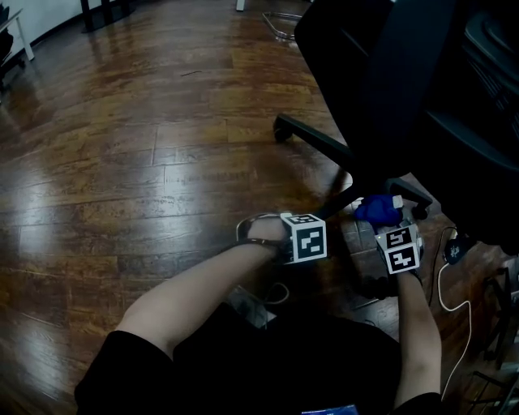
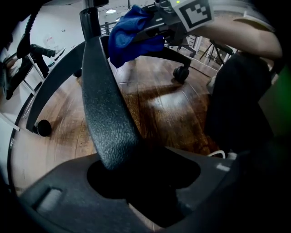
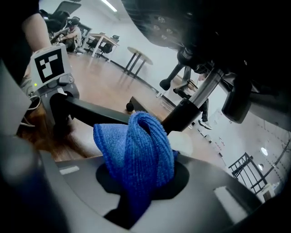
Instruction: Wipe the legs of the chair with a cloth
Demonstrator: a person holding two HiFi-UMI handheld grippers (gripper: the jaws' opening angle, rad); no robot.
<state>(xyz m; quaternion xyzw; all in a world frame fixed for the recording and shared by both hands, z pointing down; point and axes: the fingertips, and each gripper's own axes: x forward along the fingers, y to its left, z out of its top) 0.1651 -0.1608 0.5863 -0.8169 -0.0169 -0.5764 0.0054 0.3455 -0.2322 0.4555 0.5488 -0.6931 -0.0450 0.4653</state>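
Note:
A black office chair [image 1: 405,89] stands at the right on its star base. One textured black leg [image 2: 102,100] runs from the hub down into my left gripper [image 2: 136,173], whose jaws are shut on it. In the head view the left gripper [image 1: 320,223] sits low at that leg's end. My right gripper [image 3: 141,191] is shut on a bunched blue cloth [image 3: 136,150]. The cloth [image 1: 375,209] hangs close to another leg [image 1: 409,193] beside the hub. From the left gripper view the cloth [image 2: 129,34] is up by the column; whether it touches a leg I cannot tell.
Wooden floor [image 1: 146,162] all round. Another leg ends in a caster [image 1: 281,128] at the far left of the base. Casters [image 2: 44,128] also show in the left gripper view. A white cable [image 1: 442,284] lies at the right. A chrome chair base [image 1: 284,24] stands at the back.

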